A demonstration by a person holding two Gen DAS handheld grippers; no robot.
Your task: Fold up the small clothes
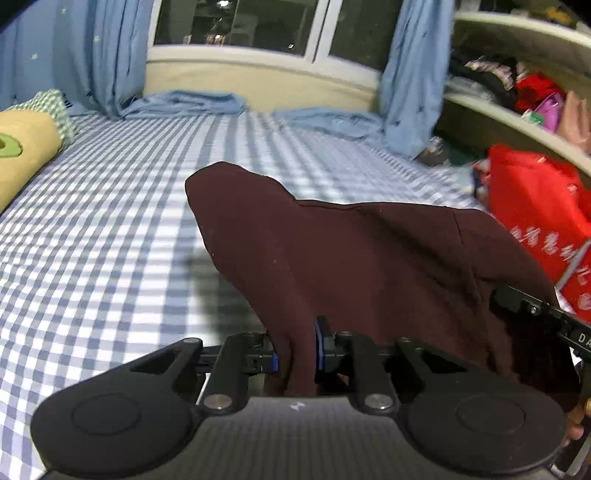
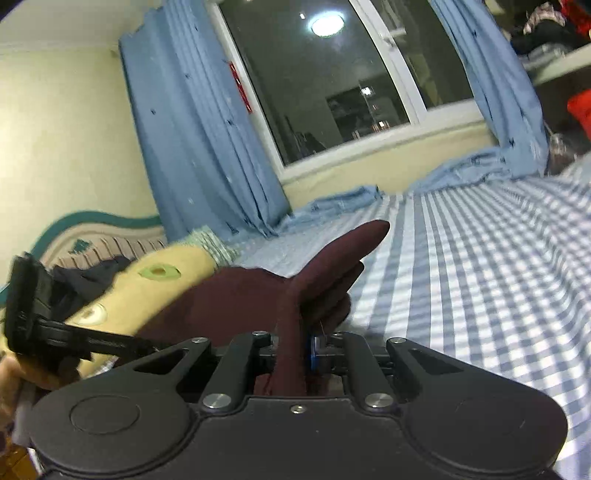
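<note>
A dark maroon garment [image 1: 332, 251] hangs lifted above the blue-and-white checked bed [image 1: 110, 221]. My left gripper [image 1: 295, 354] is shut on a bunched fold of it, the cloth pinched between the blue pads. The right gripper [image 1: 532, 314] shows at the right edge of the left wrist view, holding the same cloth. In the right wrist view my right gripper [image 2: 295, 354] is shut on another fold of the maroon garment [image 2: 240, 299], whose corner sticks up over the bed [image 2: 480, 277]. The left gripper [image 2: 37, 314] appears at the left edge there.
A yellow pillow with avocado print [image 1: 26, 155] lies at the bed's left side [image 2: 155, 291]. Blue curtains [image 2: 207, 147] hang by a dark window [image 1: 240, 26], their hems pooled on the bed. A red bag [image 1: 535, 214] and cluttered shelves [image 1: 517, 92] stand to the right.
</note>
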